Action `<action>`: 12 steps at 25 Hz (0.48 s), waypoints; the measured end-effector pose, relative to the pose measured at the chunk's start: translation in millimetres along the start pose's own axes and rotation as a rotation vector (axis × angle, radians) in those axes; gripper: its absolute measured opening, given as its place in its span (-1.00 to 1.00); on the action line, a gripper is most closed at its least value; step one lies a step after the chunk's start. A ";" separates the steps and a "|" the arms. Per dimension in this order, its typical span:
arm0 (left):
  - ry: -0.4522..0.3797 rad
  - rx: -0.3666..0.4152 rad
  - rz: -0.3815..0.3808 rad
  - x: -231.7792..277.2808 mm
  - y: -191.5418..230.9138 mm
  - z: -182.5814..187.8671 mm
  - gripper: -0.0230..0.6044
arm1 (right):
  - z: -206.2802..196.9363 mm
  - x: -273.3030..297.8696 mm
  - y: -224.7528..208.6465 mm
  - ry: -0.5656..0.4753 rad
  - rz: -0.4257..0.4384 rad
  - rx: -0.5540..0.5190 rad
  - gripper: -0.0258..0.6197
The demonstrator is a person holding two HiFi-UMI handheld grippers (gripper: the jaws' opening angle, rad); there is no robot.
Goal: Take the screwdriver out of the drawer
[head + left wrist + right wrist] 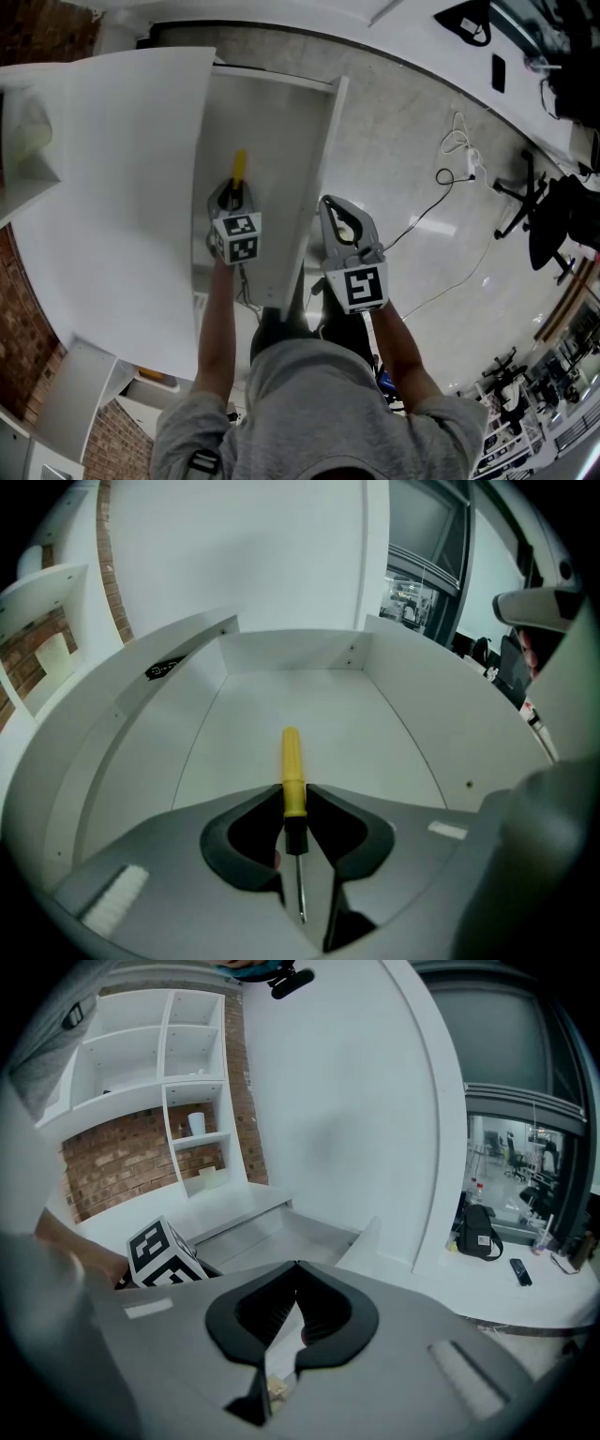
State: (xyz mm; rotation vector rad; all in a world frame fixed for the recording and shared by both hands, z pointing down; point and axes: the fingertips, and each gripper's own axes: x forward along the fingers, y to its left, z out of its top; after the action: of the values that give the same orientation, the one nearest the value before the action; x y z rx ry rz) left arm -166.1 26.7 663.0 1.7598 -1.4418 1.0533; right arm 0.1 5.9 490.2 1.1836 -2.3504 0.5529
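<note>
A screwdriver (pixel 239 167) with a yellow handle (pixel 292 771), a black collar and a thin metal shaft lies in the open white drawer (pixel 272 141), its handle pointing toward the drawer's back wall. My left gripper (pixel 234 190) reaches down into the drawer, and its fingertips (pixel 294 797) press on both sides of the handle's lower end. The shaft runs back between the jaws. My right gripper (pixel 330 202) hovers just right of the drawer's right wall; in the right gripper view its gripper (pixel 296 1265) has its tips together and nothing between them.
A white cabinet top (pixel 112 187) covers the left. The drawer floor (pixel 281 686) holds nothing else. Right of the drawer is shiny floor with a white cable (pixel 455 155) and an office chair (pixel 548 216). White shelves (pixel 169 1072) on brick and a black bag (pixel 478 1227) show beyond.
</note>
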 end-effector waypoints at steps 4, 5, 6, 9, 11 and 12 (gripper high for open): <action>-0.030 0.000 0.005 -5.8 -0.6 1.6 -0.66 | 2.7 -8.5 0.2 -0.007 -0.004 -0.008 -0.91; -0.040 0.001 0.006 -8.3 -0.9 3.4 -0.66 | 3.8 -10.8 0.3 -0.010 -0.005 -0.009 -0.91; -0.050 0.003 0.008 -10.9 -1.2 5.7 -0.66 | 4.9 -13.1 0.2 -0.012 -0.005 -0.010 -0.91; -0.077 0.010 0.012 -19.5 -2.1 12.5 -0.66 | 9.1 -20.5 0.1 -0.023 -0.008 -0.020 -0.91; -0.094 0.007 0.017 -29.8 -2.6 20.6 -0.66 | 11.4 -26.1 0.5 -0.029 -0.009 -0.022 -0.91; -0.102 0.006 0.022 -36.9 -2.5 27.0 -0.66 | 12.9 -28.9 0.8 -0.033 -0.009 -0.024 -0.91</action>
State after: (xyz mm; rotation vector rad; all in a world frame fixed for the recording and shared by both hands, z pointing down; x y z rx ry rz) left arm -161.6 21.9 617.7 1.8293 -1.5241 0.9931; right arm 12.1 17.9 463.5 1.2009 -2.3711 0.5046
